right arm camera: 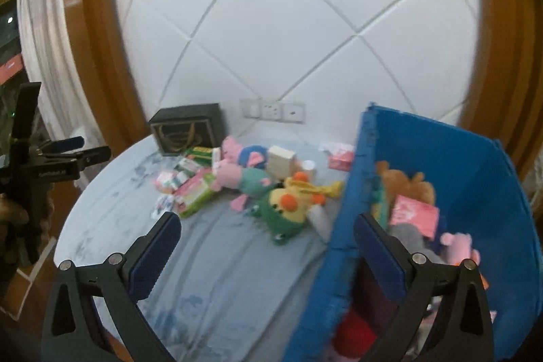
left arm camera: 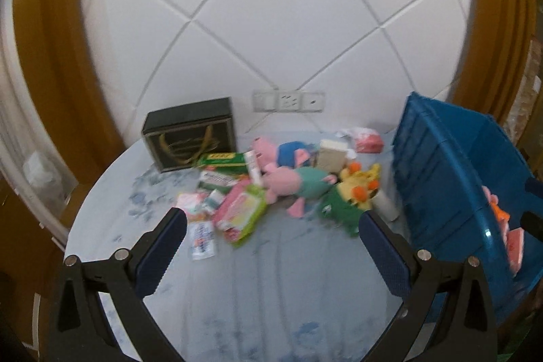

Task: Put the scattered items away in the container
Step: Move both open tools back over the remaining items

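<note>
A blue plastic bin (left arm camera: 441, 178) (right arm camera: 482, 178) stands at the right of a round table and holds plush toys and pink packets. Scattered items lie mid-table: a pink pig plush in teal (left arm camera: 298, 182) (right arm camera: 244, 178), a second pig in blue (left arm camera: 288, 153), a yellow and green plush (left arm camera: 353, 192) (right arm camera: 288, 206), a pink and green packet (left arm camera: 242, 212) (right arm camera: 195, 195), and green boxes (left arm camera: 224, 160). My left gripper (left arm camera: 271, 246) is open and empty, short of the pile. My right gripper (right arm camera: 268, 246) is open and empty, with its right finger over the bin's near wall.
A dark gift bag (left arm camera: 190, 134) (right arm camera: 186, 128) stands at the table's back left by the wall. Wall sockets (left arm camera: 288, 100) sit behind the pile. The left gripper's body (right arm camera: 51, 165) shows at the left edge of the right wrist view. The table (left arm camera: 254, 294) has a light blue cloth.
</note>
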The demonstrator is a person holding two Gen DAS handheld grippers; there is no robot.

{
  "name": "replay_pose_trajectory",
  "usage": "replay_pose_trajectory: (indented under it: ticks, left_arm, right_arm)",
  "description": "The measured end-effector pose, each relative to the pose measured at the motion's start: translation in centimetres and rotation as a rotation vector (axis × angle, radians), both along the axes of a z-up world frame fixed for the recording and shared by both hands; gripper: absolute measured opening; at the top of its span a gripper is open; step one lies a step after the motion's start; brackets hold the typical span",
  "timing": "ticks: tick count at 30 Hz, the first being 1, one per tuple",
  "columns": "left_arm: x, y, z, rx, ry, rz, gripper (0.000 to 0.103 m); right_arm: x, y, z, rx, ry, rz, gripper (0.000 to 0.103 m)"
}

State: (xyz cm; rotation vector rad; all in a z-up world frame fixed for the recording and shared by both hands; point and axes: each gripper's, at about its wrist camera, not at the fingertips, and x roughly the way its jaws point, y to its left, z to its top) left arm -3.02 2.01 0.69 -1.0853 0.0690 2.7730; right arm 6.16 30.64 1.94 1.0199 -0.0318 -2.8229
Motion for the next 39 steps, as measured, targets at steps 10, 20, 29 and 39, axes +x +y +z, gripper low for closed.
replay_pose_trajectory:
  ticks: [10, 20, 29, 39]
  left_arm:
    - [-1.1, -7.9, -3.4, -0.004, -0.053, 0.040, 0.103]
    - [-5.2, -12.7, -12.7, -0.038, -0.138, 0.061, 0.103]
    - [-10.4, -12.7, -23.6, -0.049, -0.199, 0.063, 0.102]
    - [-15.3, -11.7, -32.2, -0.053, -0.277, 0.094, 0.102]
  right_arm:
    - [-3.1, -7.4, -2.2, 0.038, -0.074, 0.039, 0.103]
    - [-8.7, -9.6, -9.7, 0.094, -0.124, -0.013, 0.103]
    - [-15.3, -7.9, -20.2, 0.134, -0.140, -0.082, 0.103]
    - [-20.2, -5.3, -28.7, 0.103, -0.201, -0.188, 0.103]
